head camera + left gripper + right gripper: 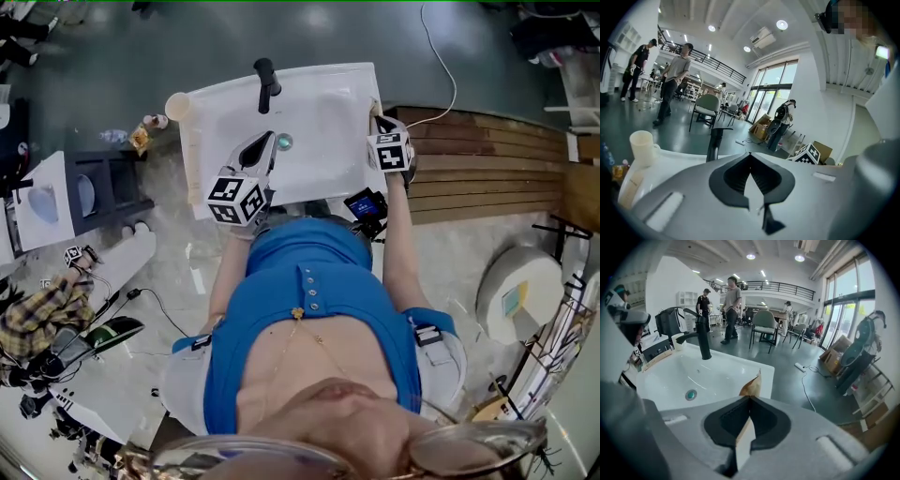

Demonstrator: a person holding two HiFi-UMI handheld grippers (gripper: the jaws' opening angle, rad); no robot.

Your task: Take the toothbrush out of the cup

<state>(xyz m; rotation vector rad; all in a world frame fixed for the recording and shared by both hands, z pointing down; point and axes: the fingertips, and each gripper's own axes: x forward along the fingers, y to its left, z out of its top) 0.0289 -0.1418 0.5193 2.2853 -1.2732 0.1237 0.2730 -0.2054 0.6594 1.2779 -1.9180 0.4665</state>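
A cream cup stands on the back left corner of the white sink; it also shows in the left gripper view. No toothbrush shows in any view. My left gripper hovers over the basin beside the drain, with its jaws shut and nothing between them. At the sink's right rim, my right gripper is shut on a tan cardboard-like strip that stands up from the rim.
A black faucet rises at the back of the sink, between the cup and my right gripper. A tan strip runs along the left rim. Wooden boards lie to the right. People walk in the hall behind.
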